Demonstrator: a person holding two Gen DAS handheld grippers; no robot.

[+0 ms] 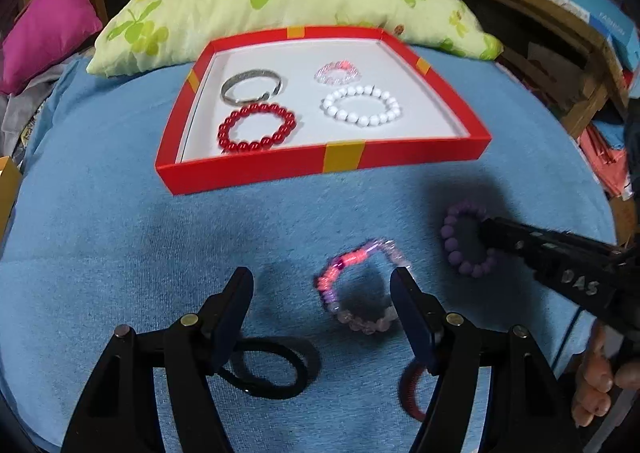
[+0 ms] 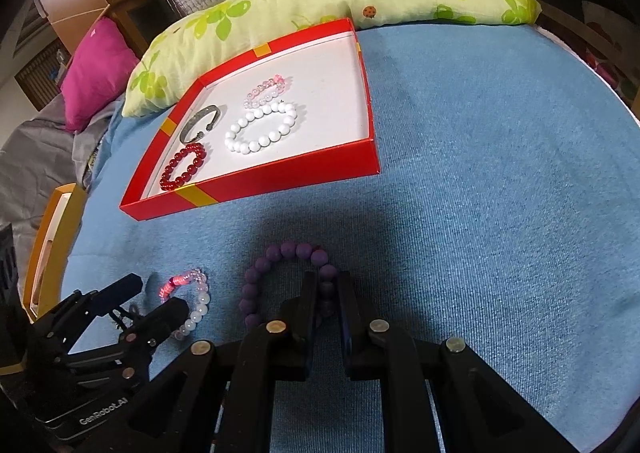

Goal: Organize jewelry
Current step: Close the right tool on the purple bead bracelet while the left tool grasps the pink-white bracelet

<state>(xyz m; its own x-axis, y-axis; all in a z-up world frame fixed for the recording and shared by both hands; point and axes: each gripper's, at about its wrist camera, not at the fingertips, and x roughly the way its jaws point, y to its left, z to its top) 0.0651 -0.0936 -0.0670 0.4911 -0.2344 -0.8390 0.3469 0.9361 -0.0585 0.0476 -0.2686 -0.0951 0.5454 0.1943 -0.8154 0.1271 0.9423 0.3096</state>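
A pink and lilac bead bracelet [image 1: 347, 255] lies on the blue cloth between the fingers of my left gripper [image 1: 322, 285], which stands open around it without pressing. Right of it, my right gripper [image 2: 327, 285] is shut on one side of a purple bead bracelet [image 2: 296, 250], which rests on the cloth. The left wrist view shows that same purple bracelet [image 1: 450, 237] pinched by the right gripper [image 1: 490, 231]. Beyond stands a red box lid [image 1: 280, 167] holding a silver bangle [image 1: 252, 87], a red bead bracelet [image 1: 256, 128], a white bead bracelet [image 1: 360, 106] and a clear pink one [image 1: 338, 71].
Black hair ties [image 1: 276, 371] and a red coiled tie [image 1: 409, 389] lie under my left gripper. A green leaf-print pillow [image 1: 280, 1] lies behind the box, with a magenta cushion [image 1: 48, 29] at far left. A yellow box [image 2: 52, 237] sits at the cloth's left edge. A hand [image 1: 596, 381] grips the right tool.
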